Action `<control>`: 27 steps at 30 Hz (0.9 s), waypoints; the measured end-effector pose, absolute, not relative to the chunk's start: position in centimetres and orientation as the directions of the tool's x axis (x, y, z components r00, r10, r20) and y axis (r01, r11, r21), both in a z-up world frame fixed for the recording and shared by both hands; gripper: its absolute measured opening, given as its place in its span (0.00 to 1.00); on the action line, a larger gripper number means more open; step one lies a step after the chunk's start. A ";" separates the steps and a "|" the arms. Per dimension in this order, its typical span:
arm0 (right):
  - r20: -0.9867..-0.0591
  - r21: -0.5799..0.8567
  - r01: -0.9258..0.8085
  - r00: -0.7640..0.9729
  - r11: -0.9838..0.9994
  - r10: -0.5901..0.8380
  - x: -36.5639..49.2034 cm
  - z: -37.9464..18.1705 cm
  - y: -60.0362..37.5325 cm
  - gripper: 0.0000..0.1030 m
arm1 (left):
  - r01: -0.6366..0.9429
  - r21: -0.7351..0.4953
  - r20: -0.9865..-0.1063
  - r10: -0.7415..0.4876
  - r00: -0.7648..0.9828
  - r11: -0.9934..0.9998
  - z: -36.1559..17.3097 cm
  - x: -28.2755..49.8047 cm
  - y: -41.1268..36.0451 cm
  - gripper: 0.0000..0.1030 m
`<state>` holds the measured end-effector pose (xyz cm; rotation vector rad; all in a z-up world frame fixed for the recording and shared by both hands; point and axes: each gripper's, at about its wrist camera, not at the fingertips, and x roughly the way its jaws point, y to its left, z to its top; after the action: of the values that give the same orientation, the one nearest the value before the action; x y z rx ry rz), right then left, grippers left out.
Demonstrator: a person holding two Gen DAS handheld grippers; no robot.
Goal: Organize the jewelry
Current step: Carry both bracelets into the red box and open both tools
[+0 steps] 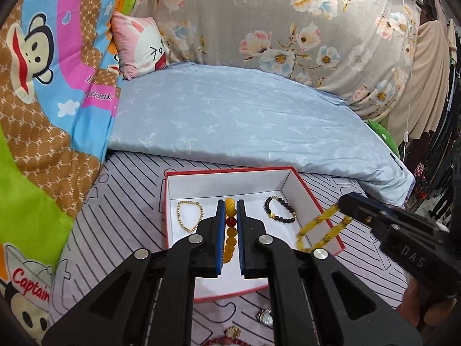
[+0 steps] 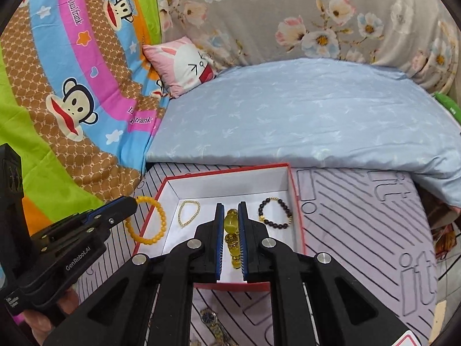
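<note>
A red box with a white inside [image 1: 230,183] [image 2: 230,180] lies on the striped mat. In it lie a thin gold chain bracelet [image 1: 189,216] [image 2: 188,212] at the left and a dark bead bracelet [image 1: 280,210] [image 2: 275,212] at the right. My left gripper [image 1: 230,204] is shut on an orange bead bracelet [image 1: 230,236] [image 2: 147,222], held over the box's left edge. My right gripper [image 2: 231,206] is shut on a clear yellow bead bracelet [image 2: 232,236] [image 1: 322,230], held over the box's right side.
A wristwatch [image 2: 211,321] [image 1: 265,317] and a red bead piece [image 1: 224,340] lie on the mat in front of the box. A folded blue quilt [image 1: 245,121] lies behind it, with a pink pillow [image 1: 141,44] and cartoon and floral bedding around.
</note>
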<state>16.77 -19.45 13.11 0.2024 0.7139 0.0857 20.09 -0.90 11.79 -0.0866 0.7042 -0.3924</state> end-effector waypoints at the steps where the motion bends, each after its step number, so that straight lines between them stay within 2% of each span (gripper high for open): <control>1: -0.652 0.215 -0.013 0.742 0.976 0.154 17.5 12.4 -19.3 0.09 | 0.320 -0.208 -0.621 -0.377 0.687 0.924 11.3 20.5 -1.1 0.07; 6: -0.700 0.192 -0.010 0.699 0.981 0.144 19.3 9.0 -18.8 0.09 | 0.315 -0.205 -0.655 -0.369 0.660 0.927 9.1 22.1 -1.8 0.07; 9: -0.715 0.125 0.018 0.694 0.992 0.078 19.7 7.8 -18.9 0.12 | 0.313 -0.192 -0.669 -0.358 0.651 0.930 8.2 22.5 -2.1 0.07; 10: -0.707 0.102 0.035 0.705 0.994 0.048 19.5 7.8 -19.0 0.15 | 0.304 -0.184 -0.677 -0.345 0.651 0.935 7.9 22.6 -2.2 0.07; 12: -0.696 0.077 0.058 0.718 0.995 0.012 18.9 8.0 -19.4 0.34 | 0.285 -0.187 -0.686 -0.332 0.648 0.940 7.6 22.7 -2.0 0.14; 14: -0.673 0.067 0.072 0.739 0.995 -0.008 18.1 8.6 -19.8 0.42 | 0.270 -0.199 -0.680 -0.331 0.654 0.942 7.7 22.5 -1.5 0.28; 20: -0.643 0.047 0.058 0.766 0.997 -0.014 14.9 10.0 -19.7 0.43 | 0.253 -0.198 -0.652 -0.320 0.687 0.947 8.9 20.7 0.1 0.32; 23: -0.643 0.029 0.050 0.765 0.998 -0.020 13.2 9.7 -19.1 0.43 | 0.244 -0.179 -0.639 -0.301 0.708 0.953 9.5 19.2 0.9 0.36; 27: -0.652 0.012 0.062 0.757 0.998 -0.039 11.0 8.6 -18.8 0.43 | 0.243 -0.166 -0.636 -0.292 0.714 0.956 9.3 16.8 1.9 0.37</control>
<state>11.03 -18.76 8.57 0.0337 0.7094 -0.0548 16.84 1.94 9.35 -0.0725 0.7170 -0.2965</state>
